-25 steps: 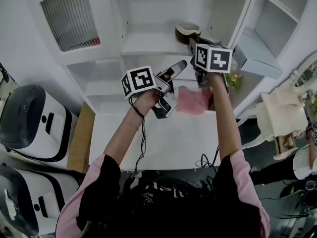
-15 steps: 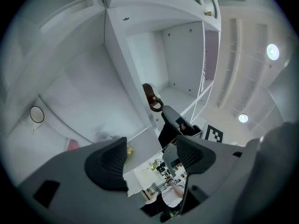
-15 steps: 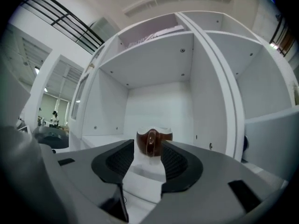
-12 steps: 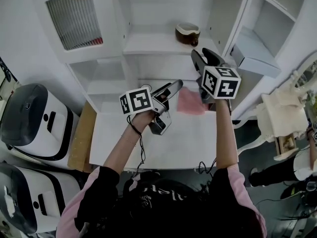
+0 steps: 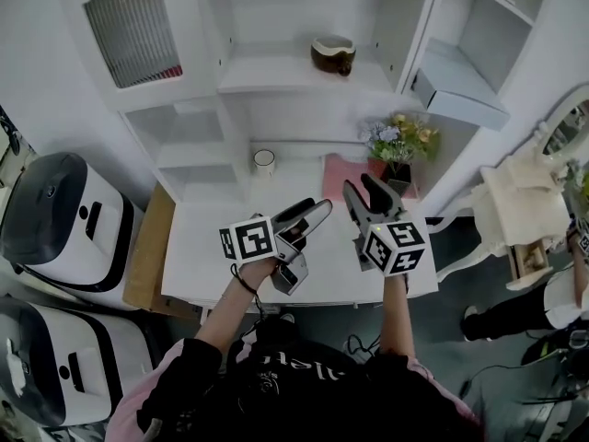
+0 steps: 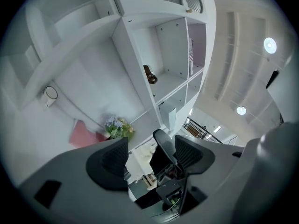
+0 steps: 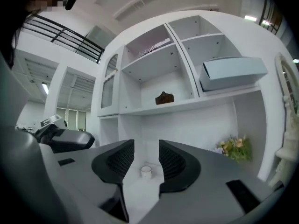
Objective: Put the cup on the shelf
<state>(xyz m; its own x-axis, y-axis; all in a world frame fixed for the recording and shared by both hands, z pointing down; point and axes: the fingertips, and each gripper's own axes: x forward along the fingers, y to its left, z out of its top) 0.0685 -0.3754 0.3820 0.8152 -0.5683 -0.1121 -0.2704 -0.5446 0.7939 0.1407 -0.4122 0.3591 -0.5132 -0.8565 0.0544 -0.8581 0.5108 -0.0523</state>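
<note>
Step in hand: the placing looks complete. The brown cup (image 5: 333, 54) stands upright on the shelf (image 5: 276, 76), far from me and slightly right of the shelf's middle, with nothing touching it.

Right gripper (image 5: 361, 186): released, jaws apart, nothing between the pads. It hangs over the near edge of the table (image 5: 221, 238), well apart from the brown cup, which lies far beyond it and a little to its left.

Left gripper (image 5: 308, 215): empty, jaws closing on nothing. It sits just left of the right gripper.

A small white cup (image 5: 264, 161) stands on the far side of the table, left of the pink cloth (image 5: 340, 173). In the right gripper view it lines up with the gap between the jaws, but well beyond them.

Next move, as I judge it: if the white cup also goes up, advance the right gripper toward it with the jaws wide. Otherwise, hold both grippers clear.
</note>
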